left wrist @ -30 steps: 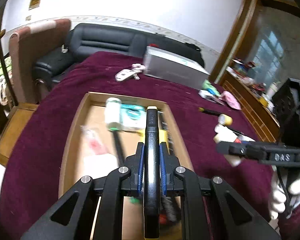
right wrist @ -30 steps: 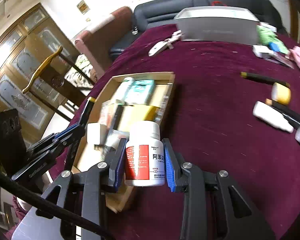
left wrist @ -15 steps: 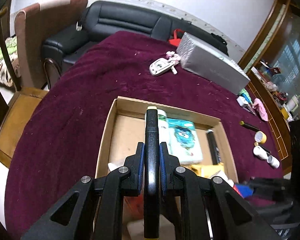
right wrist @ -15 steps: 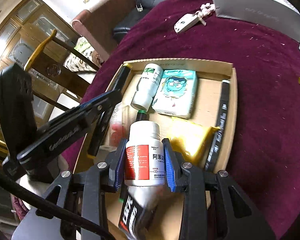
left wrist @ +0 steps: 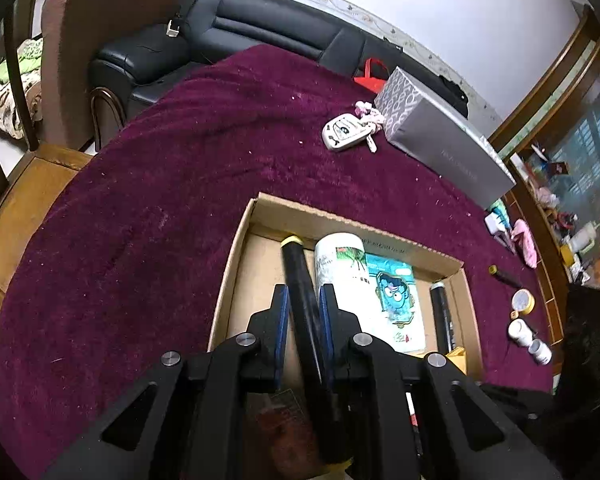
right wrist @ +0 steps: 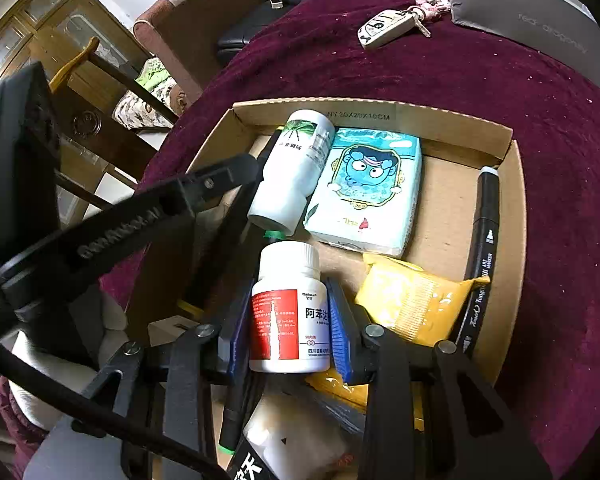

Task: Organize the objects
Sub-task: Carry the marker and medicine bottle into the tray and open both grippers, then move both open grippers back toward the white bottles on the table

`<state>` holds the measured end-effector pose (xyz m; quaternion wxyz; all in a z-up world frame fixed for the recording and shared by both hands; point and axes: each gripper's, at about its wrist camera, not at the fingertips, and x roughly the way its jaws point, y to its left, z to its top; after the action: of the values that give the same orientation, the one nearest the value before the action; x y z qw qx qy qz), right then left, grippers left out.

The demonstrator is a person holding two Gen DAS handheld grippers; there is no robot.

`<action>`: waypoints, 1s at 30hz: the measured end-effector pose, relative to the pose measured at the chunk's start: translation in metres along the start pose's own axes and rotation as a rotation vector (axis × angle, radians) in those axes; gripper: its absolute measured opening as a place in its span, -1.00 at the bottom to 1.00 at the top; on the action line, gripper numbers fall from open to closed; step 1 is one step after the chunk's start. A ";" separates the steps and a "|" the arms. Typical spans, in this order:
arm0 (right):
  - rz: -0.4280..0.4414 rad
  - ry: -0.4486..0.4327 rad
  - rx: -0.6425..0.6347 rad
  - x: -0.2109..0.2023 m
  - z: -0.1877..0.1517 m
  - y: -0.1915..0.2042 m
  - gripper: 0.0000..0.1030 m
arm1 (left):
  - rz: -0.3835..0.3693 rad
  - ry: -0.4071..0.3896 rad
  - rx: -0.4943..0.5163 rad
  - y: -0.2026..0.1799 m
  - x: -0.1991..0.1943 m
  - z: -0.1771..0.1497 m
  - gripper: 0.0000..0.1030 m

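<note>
The tabletop (left wrist: 148, 208), covered in maroon cloth, fills most of both views and carries an open cardboard box (right wrist: 514, 216) at frame centre. A grey carton (left wrist: 440, 136) lies at the upper right of the left wrist view, with a key fob (left wrist: 344, 133) just beside it. Inside the box, a tissue pack (right wrist: 370, 188) and a white spray bottle (right wrist: 296, 168) lie side by side against the far wall, a yellow sachet (right wrist: 412, 300) sits lower right, and a black art marker (right wrist: 482, 248) runs along the right wall. The left gripper (left wrist: 303, 336) has its fingers closed on a black marker with a yellow tip (left wrist: 296, 276), held over the left part of the box with the tip near the far wall. The right gripper (right wrist: 286, 328) has its fingers clamped on a white pill bottle (right wrist: 286, 304) with a red label, held upright above the box centre. Step in hand, by judgement: depositing both held items into the box. The next move calls for lowering each item into a free patch of box floor, then spreading the fingers; the pill bottle needs a spot clear of the sachet and spray bottle. Small bottles (left wrist: 526, 338) and a tape roll (left wrist: 523, 302) outside the box at right appear yet to be collected
</note>
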<state>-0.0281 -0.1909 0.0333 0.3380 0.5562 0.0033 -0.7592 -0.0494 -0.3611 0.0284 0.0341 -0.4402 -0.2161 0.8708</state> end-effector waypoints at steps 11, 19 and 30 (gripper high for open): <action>-0.013 -0.076 0.005 -0.017 -0.003 -0.001 -0.22 | -0.079 -0.069 -0.089 0.007 -0.046 -0.009 -0.22; -0.023 -0.170 0.011 -0.061 -0.016 -0.004 0.00 | -0.128 -0.121 -0.089 -0.015 -0.095 -0.024 -0.08; -0.073 -0.258 0.101 -0.133 -0.073 -0.079 0.00 | -0.253 -0.057 0.116 -0.135 -0.100 -0.063 -0.03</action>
<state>0.0128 -0.0343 0.0882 0.2796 0.4695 -0.0581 -0.8355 0.0433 -0.2424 0.1258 0.1627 -0.3817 -0.2198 0.8829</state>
